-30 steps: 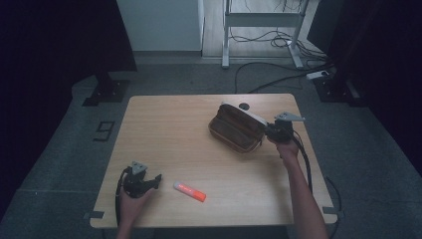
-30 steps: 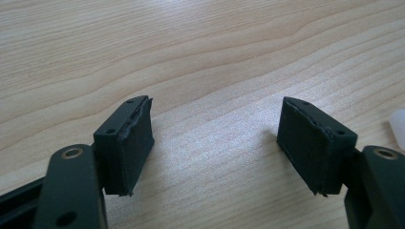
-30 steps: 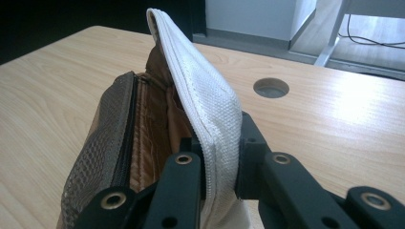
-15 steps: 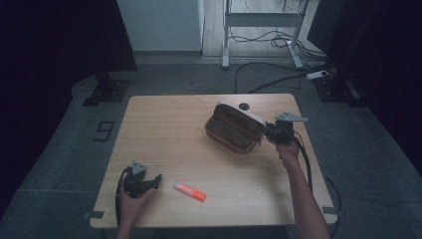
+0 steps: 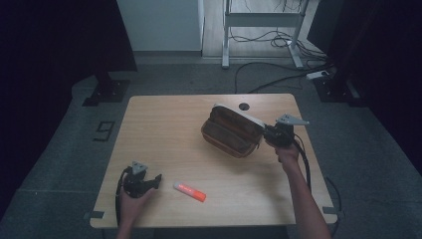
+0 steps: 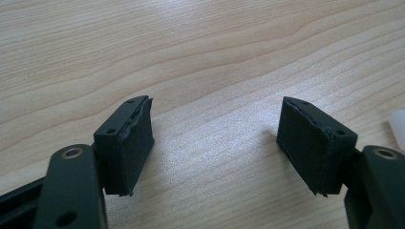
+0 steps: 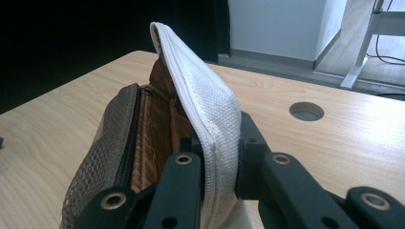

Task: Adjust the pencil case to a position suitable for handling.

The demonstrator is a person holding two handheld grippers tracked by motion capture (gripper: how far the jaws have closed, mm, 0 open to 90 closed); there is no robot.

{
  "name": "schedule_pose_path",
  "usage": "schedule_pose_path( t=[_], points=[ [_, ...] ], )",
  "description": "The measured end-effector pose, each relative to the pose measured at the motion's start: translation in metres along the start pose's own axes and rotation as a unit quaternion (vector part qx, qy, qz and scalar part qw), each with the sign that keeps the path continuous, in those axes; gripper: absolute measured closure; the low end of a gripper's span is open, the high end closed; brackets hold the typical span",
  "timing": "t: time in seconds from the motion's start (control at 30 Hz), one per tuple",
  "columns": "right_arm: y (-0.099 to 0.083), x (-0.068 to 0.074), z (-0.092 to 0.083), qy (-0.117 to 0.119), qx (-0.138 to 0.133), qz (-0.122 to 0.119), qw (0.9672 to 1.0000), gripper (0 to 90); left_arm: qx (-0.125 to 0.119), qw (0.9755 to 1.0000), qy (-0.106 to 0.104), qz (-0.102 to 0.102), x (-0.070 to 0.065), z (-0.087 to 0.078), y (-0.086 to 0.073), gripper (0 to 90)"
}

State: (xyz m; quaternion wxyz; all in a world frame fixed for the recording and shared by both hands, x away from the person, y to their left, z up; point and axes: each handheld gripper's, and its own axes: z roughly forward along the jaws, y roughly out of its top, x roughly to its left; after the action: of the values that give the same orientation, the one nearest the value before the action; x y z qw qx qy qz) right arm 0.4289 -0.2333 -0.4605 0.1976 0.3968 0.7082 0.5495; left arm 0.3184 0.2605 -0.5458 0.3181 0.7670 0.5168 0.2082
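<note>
We have the pencil case (image 5: 233,130) by its white flap (image 7: 205,95): the right gripper (image 7: 217,157) pinches that flap between its jaws, holding it up and away from the brown mesh body so the mouth gapes open toward the near side of the worktop (image 5: 169,124). The case sits on the right half of the worktop, just in front of the round cable hole (image 5: 243,106). The left gripper (image 5: 158,178) rests low at the near left corner, its jaws spread wide over bare wood with nothing between them. We judge the step in hand to be opening the case and holding it open. The likely next move is for the left gripper to pick up the orange-and-white marker (image 5: 189,191), which lies flat just to its right, well apart from the case, and carry it across into the opening. That calls for turning the jaws across the marker's narrow body and closing on it at mid-length, while our right grip keeps the flap lifted. Nothing lies between marker and case; the chief risk is the flap sagging or the light case sliding as the marker goes in.
</note>
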Motion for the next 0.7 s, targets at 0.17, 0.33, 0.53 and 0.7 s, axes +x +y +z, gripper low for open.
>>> schedule_pose_path(
  t=[0.17,0.33,0.53,0.7],
  points=[
    [-0.003,0.003,-0.002,0.003,0.000,0.005,1.0000,80.5,0.000,1.0000,0.000,0.000,0.000,0.000,0.000,27.6],
    [-0.002,0.009,-0.003,0.010,-0.002,0.000,0.9999,80.5,0.000,1.0000,0.000,0.000,0.000,0.000,0.000,27.6],
    [0.000,0.018,-0.007,0.024,-0.010,-0.005,0.9997,80.5,0.000,1.0000,0.000,0.000,0.000,0.000,0.000,27.6],
    [0.001,0.024,-0.009,0.032,-0.014,-0.006,0.9994,80.5,0.000,1.0000,0.000,0.000,0.000,0.000,0.000,27.6]
  ],
)
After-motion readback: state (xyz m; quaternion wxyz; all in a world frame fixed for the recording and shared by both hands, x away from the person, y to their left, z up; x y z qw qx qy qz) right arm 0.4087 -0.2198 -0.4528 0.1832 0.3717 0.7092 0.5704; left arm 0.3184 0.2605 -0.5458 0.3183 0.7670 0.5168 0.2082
